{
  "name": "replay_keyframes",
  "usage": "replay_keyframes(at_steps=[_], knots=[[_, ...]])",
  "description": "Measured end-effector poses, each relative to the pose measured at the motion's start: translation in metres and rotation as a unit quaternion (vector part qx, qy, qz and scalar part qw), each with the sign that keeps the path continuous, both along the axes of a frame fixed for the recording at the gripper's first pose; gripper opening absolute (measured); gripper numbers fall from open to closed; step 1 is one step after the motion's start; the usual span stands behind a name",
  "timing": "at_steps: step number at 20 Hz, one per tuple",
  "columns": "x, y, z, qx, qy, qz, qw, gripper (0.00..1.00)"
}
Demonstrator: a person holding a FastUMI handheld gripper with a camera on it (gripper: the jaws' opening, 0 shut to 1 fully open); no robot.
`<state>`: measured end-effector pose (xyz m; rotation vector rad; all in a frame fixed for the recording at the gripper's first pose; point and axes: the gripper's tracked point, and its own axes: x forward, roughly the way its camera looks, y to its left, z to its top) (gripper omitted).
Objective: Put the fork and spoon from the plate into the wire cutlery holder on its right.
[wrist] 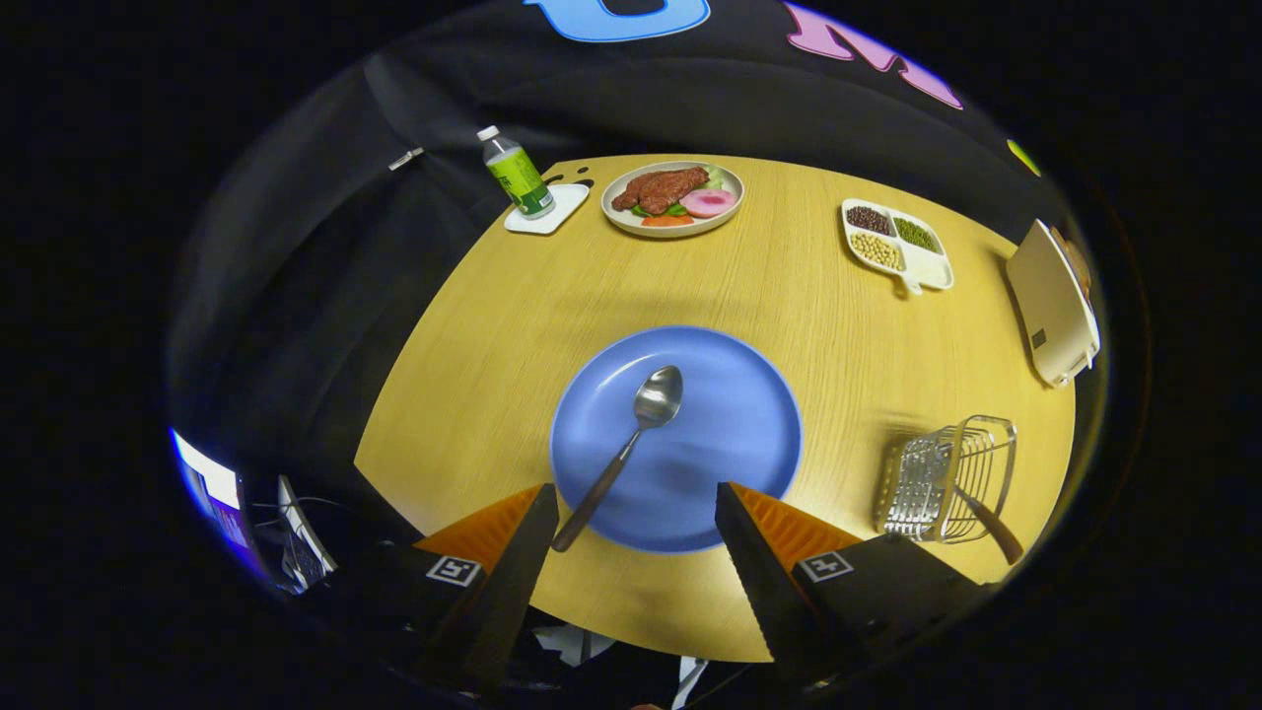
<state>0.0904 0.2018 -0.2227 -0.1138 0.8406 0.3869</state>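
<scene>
One spoon (631,441) lies on the blue plate (735,434), handle toward the gripper (636,513), whose fingers stand wide and empty. Right of the plate, the wire holder (948,480) carries a handle already; a shallow pinch could skid the spoon.

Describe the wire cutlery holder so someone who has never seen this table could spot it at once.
Start at the round wooden table and find the blue plate with the spoon, just ahead of the open gripper. Right of that plate lies the wire cutlery holder, a dark handle poking from it. It is the table's one bare metal mesh thing.
</scene>
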Motion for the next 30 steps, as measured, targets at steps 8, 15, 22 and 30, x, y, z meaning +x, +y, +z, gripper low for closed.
replay_keyframes(at_steps=[8, 15, 22, 30], knots=[[0.025, 0.013, -0.058, 0.007, 0.065, -0.071, 0.995, 0.98], [0.023, 0.028, -0.082, 0.004, 0.105, -0.089, 0.990, 0.59], [0.018, 0.029, -0.092, 0.004, 0.125, -0.093, 0.988, 0.20], [0.012, 0.027, -0.091, 0.055, 0.147, -0.053, 0.986, 0.08]])
